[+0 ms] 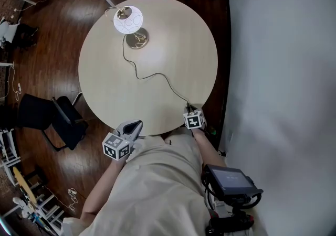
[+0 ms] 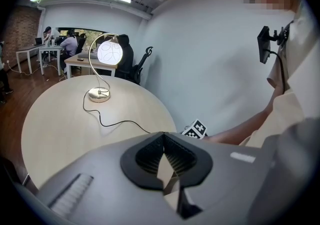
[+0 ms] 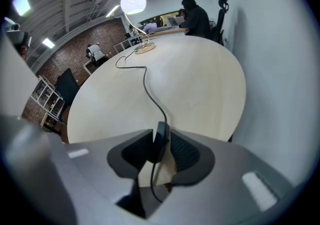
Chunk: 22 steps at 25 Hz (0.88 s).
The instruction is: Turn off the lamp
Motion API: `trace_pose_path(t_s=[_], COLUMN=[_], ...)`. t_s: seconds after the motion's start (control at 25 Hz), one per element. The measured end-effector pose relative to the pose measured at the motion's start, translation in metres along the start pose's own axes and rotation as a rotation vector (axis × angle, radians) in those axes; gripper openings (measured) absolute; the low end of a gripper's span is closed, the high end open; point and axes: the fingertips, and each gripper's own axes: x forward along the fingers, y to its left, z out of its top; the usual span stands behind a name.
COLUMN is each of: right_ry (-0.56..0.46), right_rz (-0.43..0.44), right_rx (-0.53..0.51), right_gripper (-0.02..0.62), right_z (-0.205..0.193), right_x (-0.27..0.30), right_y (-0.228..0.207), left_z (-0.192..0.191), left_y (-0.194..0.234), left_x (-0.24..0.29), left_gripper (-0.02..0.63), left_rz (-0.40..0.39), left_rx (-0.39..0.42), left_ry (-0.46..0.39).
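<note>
The cord switch [image 3: 161,133] of the lit lamp [image 1: 128,20] is clamped in the right gripper [image 3: 159,144]; the left gripper [image 2: 162,137] is closed, empty.

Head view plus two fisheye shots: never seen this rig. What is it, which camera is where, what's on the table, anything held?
No robot here: a person holds a two-jaw gripper in each hand. The head view looks down from a camera on the person's head; each of the other two pictures comes from a camera riding on one gripper. On the round table stands a lit lamp, its black cord running to the near edge. The right gripper is closed on the cord's inline switch. The left gripper is shut and holds nothing.
</note>
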Motion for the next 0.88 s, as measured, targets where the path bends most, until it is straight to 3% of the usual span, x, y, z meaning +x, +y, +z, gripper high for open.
trace_pose_path(t_s=[0.64, 0.88], right_ry=[-0.019, 0.006], right_rz=[-0.043, -0.061], right_rx=[0.024, -0.044], right_gripper=[0.091, 0.059], right_z=[0.0050, 0.0059], right_x=[0.0005, -0.0026], right_y=[-0.0014, 0.0039], left_z=[0.0060, 0.0022], left_y=[-0.0016, -0.0027], left_x=[0.0016, -0.0071], left_gripper=[0.000, 0.000], left_rz=[0.001, 0.010], left_rx=[-0.002, -0.003], left_ry=[-0.009, -0.017])
